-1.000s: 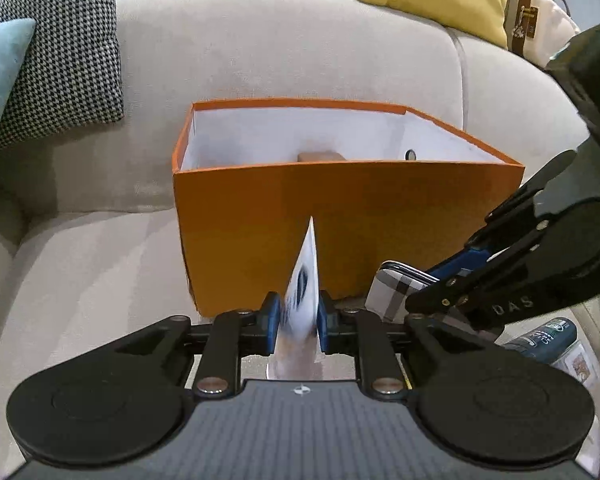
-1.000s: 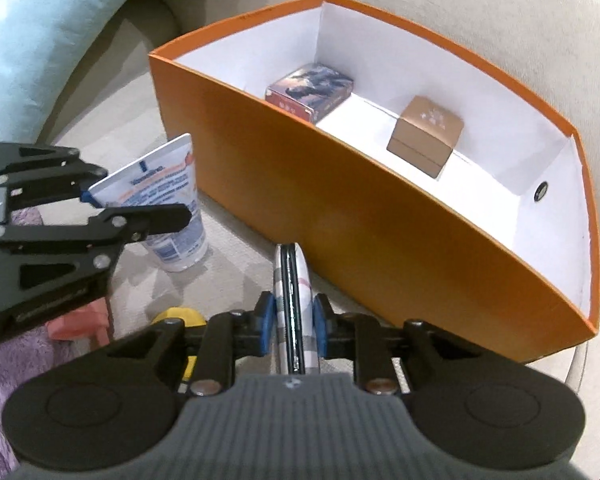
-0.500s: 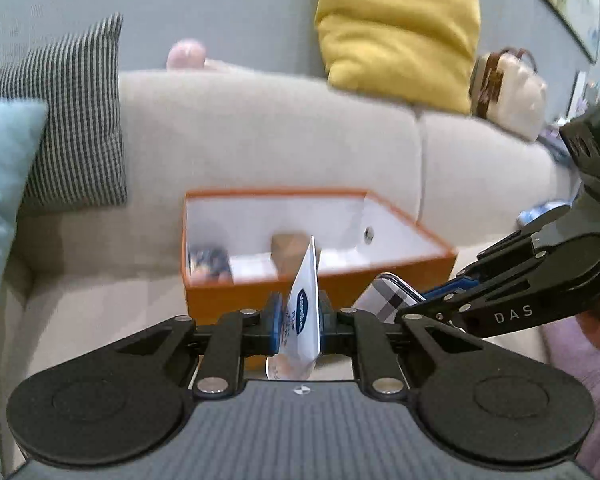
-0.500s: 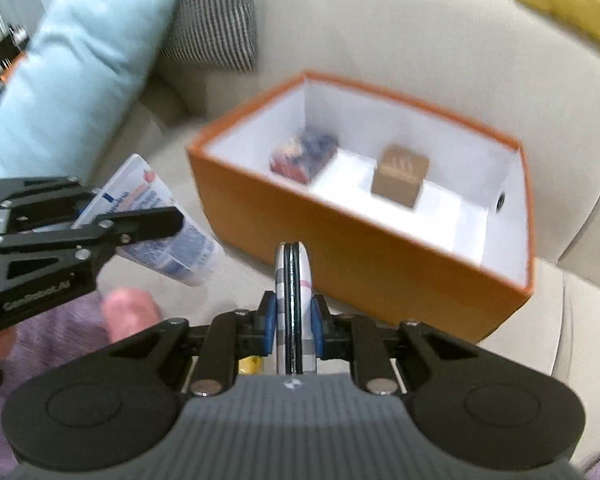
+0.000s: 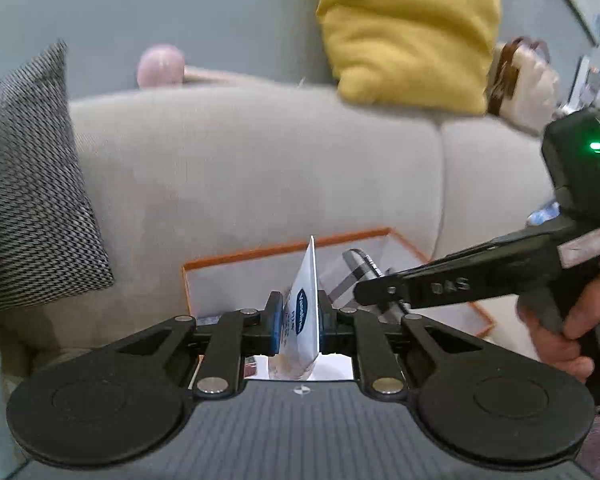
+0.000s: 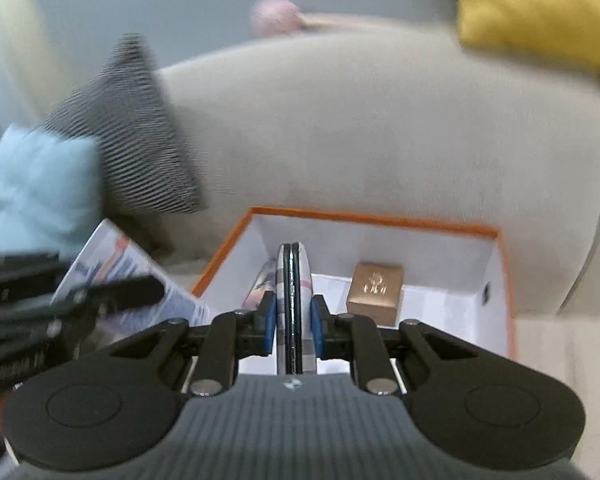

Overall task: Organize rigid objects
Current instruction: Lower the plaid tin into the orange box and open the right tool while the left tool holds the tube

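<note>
The left gripper [image 5: 299,322] points forward and downward, its blue-padded jaws clamped on a white lotion tube [image 5: 305,312]. The right gripper [image 6: 293,324] sits beside it at the same slant — jaws pinched on a plaid-cased phone [image 6: 292,300] held edge-up. A bare hand [image 5: 572,320] wraps the right gripper's handle.

The white squeeze tube [image 5: 305,312] pinched between the pads of the left hand-held gripper [image 5: 300,322] bears a dark blue oval badge reading "Vaseline"; the smaller print below it is too fine to read. To the right of that gripper, the black arm of the right hand-held gripper [image 5: 374,292] carries the raised letters "DAS". The small bronze box [image 6: 376,294] ahead of the right gripper's fingers shows a gold emblem, unreadable.
</note>
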Tool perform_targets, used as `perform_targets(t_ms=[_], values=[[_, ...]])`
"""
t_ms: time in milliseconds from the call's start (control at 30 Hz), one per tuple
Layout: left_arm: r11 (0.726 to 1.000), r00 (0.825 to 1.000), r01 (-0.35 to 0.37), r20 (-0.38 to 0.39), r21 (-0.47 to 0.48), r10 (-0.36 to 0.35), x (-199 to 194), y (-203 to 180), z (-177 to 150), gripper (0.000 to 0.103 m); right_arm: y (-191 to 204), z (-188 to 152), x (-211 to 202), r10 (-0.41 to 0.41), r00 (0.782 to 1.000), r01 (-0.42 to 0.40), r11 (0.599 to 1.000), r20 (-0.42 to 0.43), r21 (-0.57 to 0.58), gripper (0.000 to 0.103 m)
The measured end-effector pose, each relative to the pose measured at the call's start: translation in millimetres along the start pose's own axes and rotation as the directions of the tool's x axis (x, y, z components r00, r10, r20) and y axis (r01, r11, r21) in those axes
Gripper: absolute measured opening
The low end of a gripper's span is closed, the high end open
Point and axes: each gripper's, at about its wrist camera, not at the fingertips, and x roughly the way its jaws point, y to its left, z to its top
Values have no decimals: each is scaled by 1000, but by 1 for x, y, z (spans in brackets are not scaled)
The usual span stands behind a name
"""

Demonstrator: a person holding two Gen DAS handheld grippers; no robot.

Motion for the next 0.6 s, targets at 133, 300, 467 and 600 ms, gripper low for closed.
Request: perform_targets(t_ms=[133, 300, 467, 600], values=[[1000, 997, -12, -79, 21, 13, 42, 11, 4, 17, -23, 8, 64, 26, 996, -15, 991, -80, 134, 18], [999, 991, -20, -135, 33, 24, 75, 23, 2, 17, -28, 16, 115, 32, 991, -6, 981, -132, 194, 18], [999, 986, -23, -163, 22, 26, 95, 32, -2, 17, -34, 22, 148, 90, 981, -39, 958, -170, 283, 18], [1000, 985, -17, -170, 8, 18, 104, 37, -6, 17, -33, 19, 162, 26, 977, 26, 970, -211, 242, 19]])
